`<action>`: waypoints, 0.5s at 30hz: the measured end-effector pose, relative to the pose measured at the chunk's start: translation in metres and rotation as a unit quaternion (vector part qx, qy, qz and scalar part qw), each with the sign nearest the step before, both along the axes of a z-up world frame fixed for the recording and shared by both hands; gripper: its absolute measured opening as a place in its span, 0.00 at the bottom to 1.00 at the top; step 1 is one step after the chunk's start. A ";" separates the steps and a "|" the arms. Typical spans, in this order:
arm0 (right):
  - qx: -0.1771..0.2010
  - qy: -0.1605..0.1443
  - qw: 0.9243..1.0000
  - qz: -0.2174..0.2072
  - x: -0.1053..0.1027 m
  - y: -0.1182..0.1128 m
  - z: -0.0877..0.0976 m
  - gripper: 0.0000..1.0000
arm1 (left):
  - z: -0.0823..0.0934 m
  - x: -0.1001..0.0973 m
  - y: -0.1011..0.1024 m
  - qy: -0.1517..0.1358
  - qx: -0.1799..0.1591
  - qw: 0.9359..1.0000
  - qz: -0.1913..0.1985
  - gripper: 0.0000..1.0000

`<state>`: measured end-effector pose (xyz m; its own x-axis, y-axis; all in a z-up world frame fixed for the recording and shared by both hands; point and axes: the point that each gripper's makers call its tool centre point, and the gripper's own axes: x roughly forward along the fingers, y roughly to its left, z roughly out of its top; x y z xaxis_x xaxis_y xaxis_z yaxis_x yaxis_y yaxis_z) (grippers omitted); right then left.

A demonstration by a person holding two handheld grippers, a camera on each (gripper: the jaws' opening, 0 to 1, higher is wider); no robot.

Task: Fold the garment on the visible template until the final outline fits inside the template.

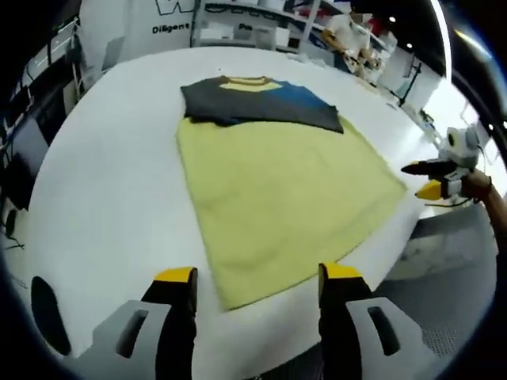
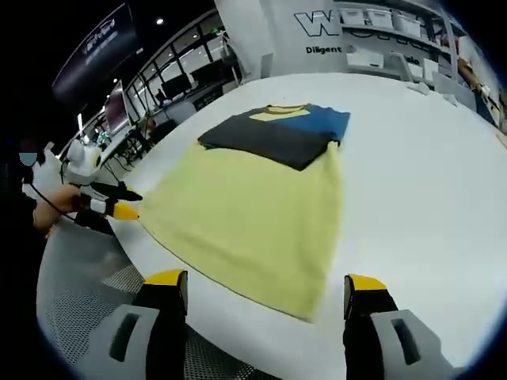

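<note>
T-shirt point(image 1: 269, 190) flat on desk point(image 1: 103, 190), sleeves folded in | left claw point(image 1: 257, 289) wide open, empty, straddling hem for grab | right claw point(image 2: 265, 293) open, empty, near hem corner

A broad white surface point(image 1: 103, 182) is stretching ahead of the fingers and is lying beneath them in both views. Beyond its far edge, white shelving point(image 2: 396, 39) holding pale boxes is standing against a wall carrying dark lettering point(image 2: 337, 49). Grey perforated flooring point(image 2: 87, 309) is showing below the surface's near edge, beside the fingers. Dark window frames point(image 2: 170, 83) are lining the distance, far off.
</note>
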<state>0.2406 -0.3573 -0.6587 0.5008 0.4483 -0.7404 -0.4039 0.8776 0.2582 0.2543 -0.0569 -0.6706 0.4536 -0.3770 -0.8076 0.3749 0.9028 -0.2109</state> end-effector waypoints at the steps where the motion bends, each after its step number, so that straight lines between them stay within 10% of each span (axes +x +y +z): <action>1: 0.000 0.002 1.000 -0.002 0.000 -0.001 -0.001 0.75 | 0.001 0.000 0.000 -0.003 -0.001 1.000 0.002 0.54; 9: -0.024 0.016 0.999 -0.016 -0.003 -0.010 -0.014 0.57 | -0.002 -0.007 0.004 0.012 0.010 0.999 0.027 0.36; 15: -0.066 0.018 0.997 -0.021 -0.003 -0.023 -0.020 0.25 | -0.004 -0.009 0.012 0.020 0.031 0.998 0.049 0.22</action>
